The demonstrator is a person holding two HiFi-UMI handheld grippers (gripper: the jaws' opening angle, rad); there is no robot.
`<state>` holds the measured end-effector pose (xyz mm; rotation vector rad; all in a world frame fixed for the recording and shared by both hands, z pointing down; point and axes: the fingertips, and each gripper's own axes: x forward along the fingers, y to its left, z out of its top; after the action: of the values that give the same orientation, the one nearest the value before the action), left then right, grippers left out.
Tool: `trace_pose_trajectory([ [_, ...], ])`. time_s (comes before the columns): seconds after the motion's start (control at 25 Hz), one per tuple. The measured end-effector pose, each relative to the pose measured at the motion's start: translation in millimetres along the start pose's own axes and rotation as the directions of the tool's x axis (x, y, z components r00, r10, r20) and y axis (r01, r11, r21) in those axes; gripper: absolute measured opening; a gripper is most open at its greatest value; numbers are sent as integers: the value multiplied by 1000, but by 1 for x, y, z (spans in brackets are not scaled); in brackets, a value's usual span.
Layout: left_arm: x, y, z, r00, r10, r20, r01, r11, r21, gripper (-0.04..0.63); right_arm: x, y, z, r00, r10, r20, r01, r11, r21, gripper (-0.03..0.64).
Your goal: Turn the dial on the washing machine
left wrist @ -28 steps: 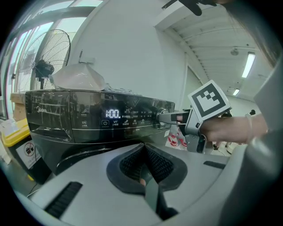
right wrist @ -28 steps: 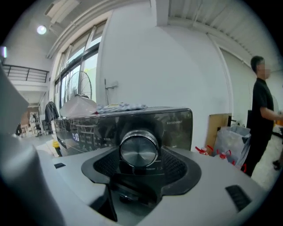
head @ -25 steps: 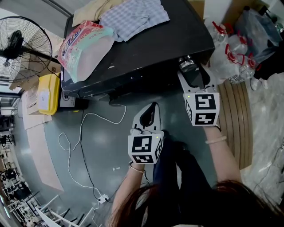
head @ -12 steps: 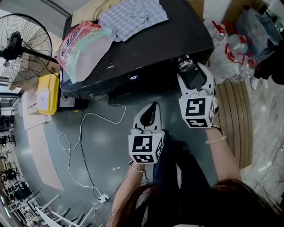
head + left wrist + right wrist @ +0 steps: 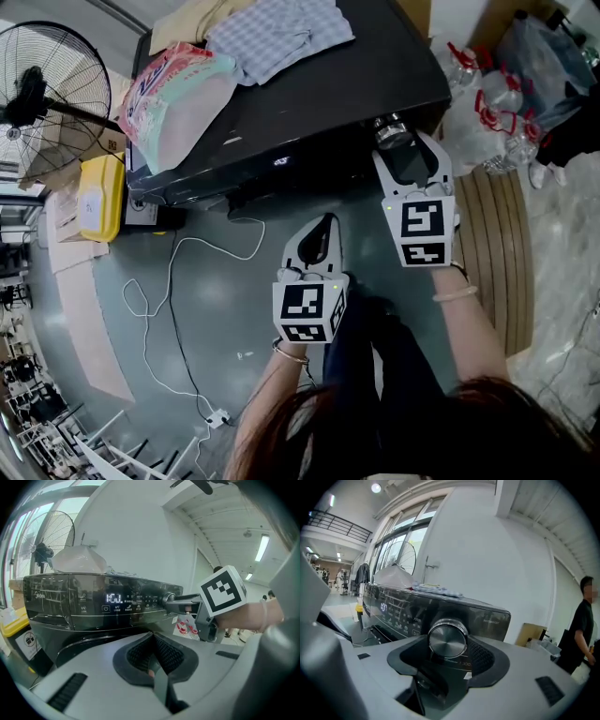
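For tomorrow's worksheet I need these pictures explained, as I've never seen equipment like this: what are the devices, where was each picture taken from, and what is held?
There is no robot here: a person works two hand-held, two-fingered grippers, each carrying a marker cube. The wide downward picture comes from a camera on the person's head. The other two come from a camera riding on each gripper, looking forward. In front stands a dark washing machine. On its top lie a pink-and-green bag and a checked cloth. The right gripper has just been closing its fingers on the silver dial between them, and appears to grip it. The left gripper is shut with nothing in it, held back from the machine.
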<state>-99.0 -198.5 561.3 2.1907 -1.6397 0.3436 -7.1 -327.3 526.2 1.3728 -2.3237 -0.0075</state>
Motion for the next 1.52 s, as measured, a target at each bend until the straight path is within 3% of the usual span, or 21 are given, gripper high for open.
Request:
trace_pose_trajectory([
  [0.28, 1, -2, 2, 1000, -4, 6, 4, 1000, 3, 15, 1, -5, -5, 1000, 21, 7, -22, 987, 159, 287],
  [0.56, -2, -3, -1, 1000, -5, 5, 5, 1000, 4, 15, -1, -7, -6, 999, 31, 14, -33, 968, 251, 287],
  [0.76, -4, -2, -1, 1000, -4, 6, 4, 1000, 1, 15, -1, -7, -6, 999, 29, 14, -31, 969, 245, 287],
  [1.08, -9, 0, -1, 1000, 9, 14, -9, 1000, -1, 14, -7, -5, 2, 999, 25, 24, -27, 995, 98, 287],
  [1.52, -25, -6, -1, 999, 36, 30, -36, 999, -10, 15, -28, 2, 3, 997, 69, 35, -73, 989, 132, 241],
])
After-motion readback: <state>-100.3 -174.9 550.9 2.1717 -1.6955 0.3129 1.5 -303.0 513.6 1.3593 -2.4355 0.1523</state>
